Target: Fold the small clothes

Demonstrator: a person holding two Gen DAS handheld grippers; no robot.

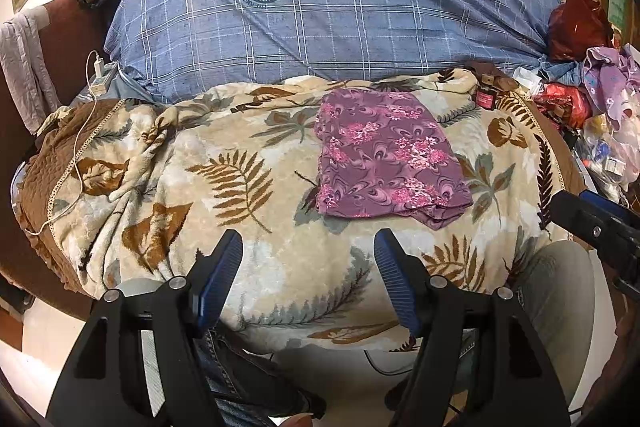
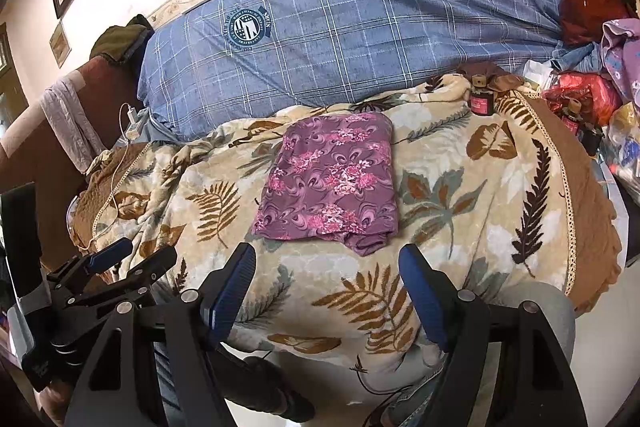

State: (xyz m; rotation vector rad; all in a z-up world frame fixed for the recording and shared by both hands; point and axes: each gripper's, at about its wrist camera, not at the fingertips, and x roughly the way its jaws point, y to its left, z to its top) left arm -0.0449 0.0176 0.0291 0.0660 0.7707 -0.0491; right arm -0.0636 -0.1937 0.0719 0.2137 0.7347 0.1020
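Right wrist view: folded purple garment seen just ahead of right gripper | long axis running away | left gripper offset leftward | both jaws wide, empty

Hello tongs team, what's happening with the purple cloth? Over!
Left tongs and right tongs open, holding nothing. Purple flowery cloth lies folded on the leaf blanket, untouched. Nothing between tongs and cloth.
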